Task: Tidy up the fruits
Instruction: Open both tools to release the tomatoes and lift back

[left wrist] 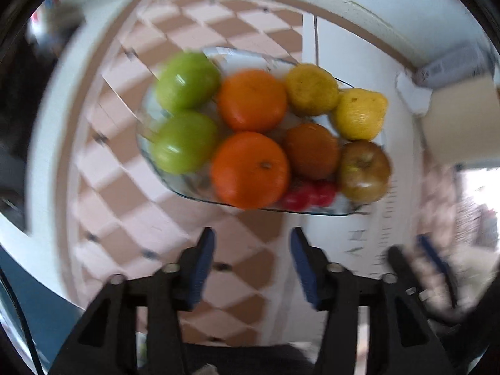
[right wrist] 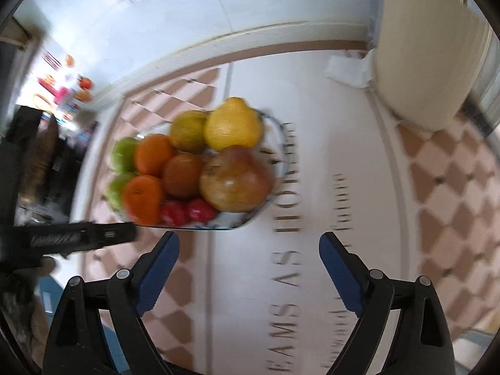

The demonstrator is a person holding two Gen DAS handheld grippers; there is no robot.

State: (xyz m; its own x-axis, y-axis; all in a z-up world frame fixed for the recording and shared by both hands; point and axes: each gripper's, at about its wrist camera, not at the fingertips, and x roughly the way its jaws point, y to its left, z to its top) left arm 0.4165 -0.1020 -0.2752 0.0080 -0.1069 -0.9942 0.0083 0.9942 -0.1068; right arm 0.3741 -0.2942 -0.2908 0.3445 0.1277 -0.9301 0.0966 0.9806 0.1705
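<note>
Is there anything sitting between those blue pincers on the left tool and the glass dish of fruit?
Nothing: the left wrist view shows only bare checkered tablecloth between the open left gripper and the glass dish.

Checkered brown-and-pink tablecloth [left wrist: 193, 31] meets a pale wall [right wrist: 193, 9].

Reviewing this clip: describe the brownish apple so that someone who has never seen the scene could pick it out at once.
Find the glass dish of fruit on the checkered tablecloth. In the left wrist view, go to its near right corner, beside the small red fruits and just below the yellow lemon. The brownish apple is the only russet, red-green fruit with a stem dimple.
</note>
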